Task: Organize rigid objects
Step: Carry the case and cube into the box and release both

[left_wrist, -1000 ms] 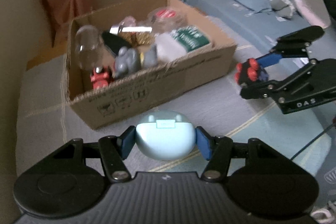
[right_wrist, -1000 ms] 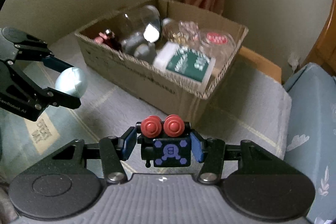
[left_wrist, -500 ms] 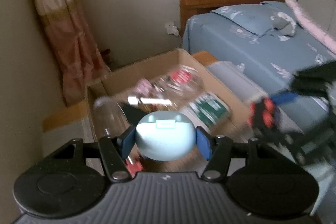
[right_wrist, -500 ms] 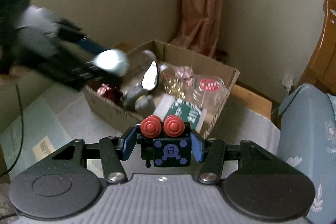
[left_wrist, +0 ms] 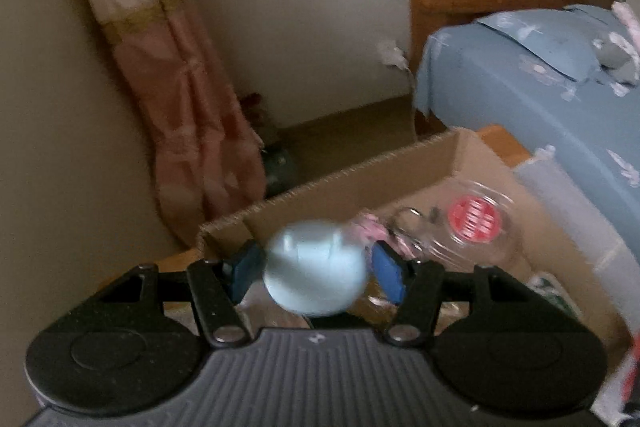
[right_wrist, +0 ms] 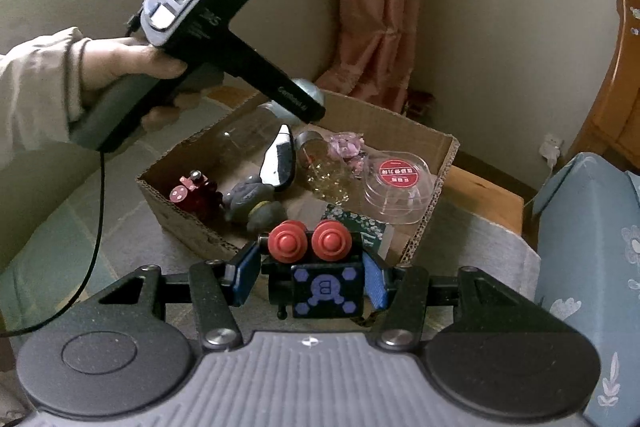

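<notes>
The right gripper (right_wrist: 316, 277) is clamped on a black toy robot with red knobs (right_wrist: 316, 273). Beyond it, the open cardboard box (right_wrist: 436, 183) holds a clear red-labelled tub (right_wrist: 396, 187). The left gripper (left_wrist: 316, 273), earlier short of the box, is now over it, jaws opening around the pale blue rounded case (left_wrist: 316, 273). A pink curtain (right_wrist: 380, 7) hangs behind.

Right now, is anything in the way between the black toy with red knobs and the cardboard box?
Nothing visible. The black toy, clamped in the right hand-held gripper, sits just short of the cardboard box, with only its low near wall ahead. The box's top is open, though crowded.
</notes>
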The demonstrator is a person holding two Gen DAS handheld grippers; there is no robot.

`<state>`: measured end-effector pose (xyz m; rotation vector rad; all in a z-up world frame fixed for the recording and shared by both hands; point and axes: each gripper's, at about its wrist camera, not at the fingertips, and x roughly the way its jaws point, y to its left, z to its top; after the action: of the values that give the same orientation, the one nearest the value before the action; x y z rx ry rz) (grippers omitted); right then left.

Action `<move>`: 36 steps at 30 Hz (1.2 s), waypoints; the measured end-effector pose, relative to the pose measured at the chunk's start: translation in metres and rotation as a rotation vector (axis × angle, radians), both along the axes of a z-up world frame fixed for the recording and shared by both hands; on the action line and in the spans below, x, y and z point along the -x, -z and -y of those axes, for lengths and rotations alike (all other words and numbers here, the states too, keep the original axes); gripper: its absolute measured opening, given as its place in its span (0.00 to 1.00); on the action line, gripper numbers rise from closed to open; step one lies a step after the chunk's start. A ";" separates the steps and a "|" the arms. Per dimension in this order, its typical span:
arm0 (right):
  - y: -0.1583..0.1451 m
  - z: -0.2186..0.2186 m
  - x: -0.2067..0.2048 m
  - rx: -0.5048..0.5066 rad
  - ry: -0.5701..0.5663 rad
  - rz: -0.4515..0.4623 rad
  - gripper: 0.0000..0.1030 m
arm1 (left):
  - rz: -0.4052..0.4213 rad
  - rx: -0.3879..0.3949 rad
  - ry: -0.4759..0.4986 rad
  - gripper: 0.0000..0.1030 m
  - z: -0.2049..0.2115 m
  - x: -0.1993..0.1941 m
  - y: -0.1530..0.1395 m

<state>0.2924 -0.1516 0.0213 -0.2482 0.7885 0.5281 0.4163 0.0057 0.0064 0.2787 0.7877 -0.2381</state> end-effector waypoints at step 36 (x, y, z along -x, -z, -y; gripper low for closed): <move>0.014 -0.022 -0.023 0.025 0.096 -0.058 0.80 | 0.046 0.215 -0.049 0.98 -0.058 0.177 -0.003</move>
<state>0.3157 -0.1292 0.0077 -0.2175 0.8591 0.4368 0.2395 0.0641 0.0094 0.0621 0.7159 -0.2673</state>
